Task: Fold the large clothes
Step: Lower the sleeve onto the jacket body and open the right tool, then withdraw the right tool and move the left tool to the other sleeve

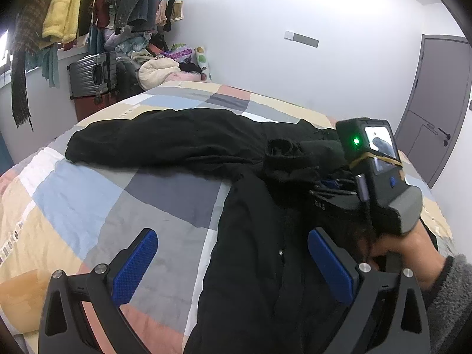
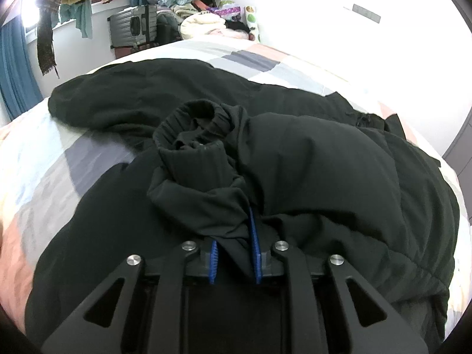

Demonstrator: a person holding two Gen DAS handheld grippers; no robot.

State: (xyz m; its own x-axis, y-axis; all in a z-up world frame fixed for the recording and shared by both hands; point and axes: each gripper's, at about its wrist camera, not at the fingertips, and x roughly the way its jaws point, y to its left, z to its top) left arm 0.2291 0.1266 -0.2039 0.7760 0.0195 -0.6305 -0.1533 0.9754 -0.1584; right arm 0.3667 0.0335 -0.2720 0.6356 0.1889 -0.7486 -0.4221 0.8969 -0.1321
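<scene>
A large black jacket [image 1: 183,138] lies spread on the patchwork bed quilt [image 1: 88,194], one sleeve stretched to the left. My left gripper [image 1: 233,253] is open and empty, low over the jacket's body and the quilt. My right gripper [image 2: 234,236] is shut on the jacket's other sleeve [image 2: 206,183] just behind its ribbed cuff [image 2: 194,124], holding it over the jacket's body [image 2: 339,162]. In the left wrist view the right gripper's body [image 1: 371,177] and the hand holding it are at the right, with the cuff [image 1: 283,150] sticking out to its left.
A grey suitcase [image 1: 94,73] and a pile of clothes and bedding [image 1: 159,65] stand beyond the bed's far-left edge. Clothes hang on a rail [image 1: 88,6] above them. A grey door [image 1: 436,103] is at the right.
</scene>
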